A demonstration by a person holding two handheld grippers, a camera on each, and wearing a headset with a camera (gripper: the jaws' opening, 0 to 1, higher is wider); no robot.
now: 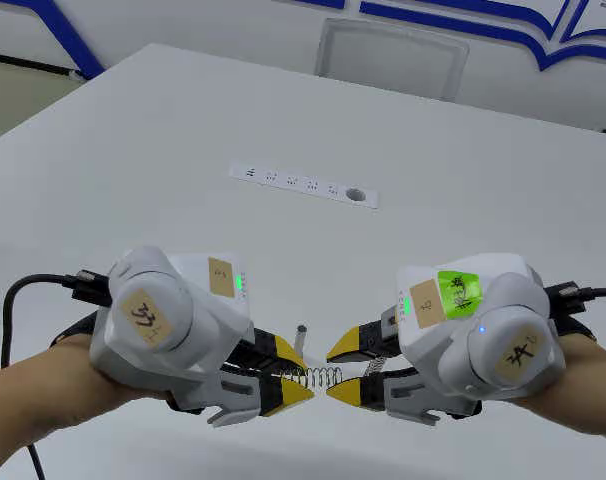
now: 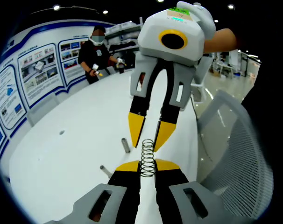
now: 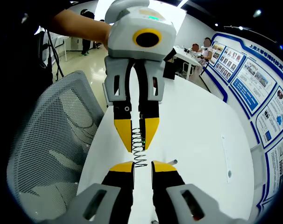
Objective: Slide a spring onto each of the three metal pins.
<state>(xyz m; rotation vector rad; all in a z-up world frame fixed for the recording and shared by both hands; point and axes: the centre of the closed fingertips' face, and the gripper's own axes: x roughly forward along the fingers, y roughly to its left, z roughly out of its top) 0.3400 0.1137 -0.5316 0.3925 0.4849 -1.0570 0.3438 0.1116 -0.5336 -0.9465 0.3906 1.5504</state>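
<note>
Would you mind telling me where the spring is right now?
In the head view the spring sits level between the facing tips of the left gripper and right gripper, low centre, just in front of an upright metal pin.

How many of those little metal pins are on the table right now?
2, seen from the left gripper view: one pin left of the spring, a second pin nearer the camera. A third may be hidden.
</note>
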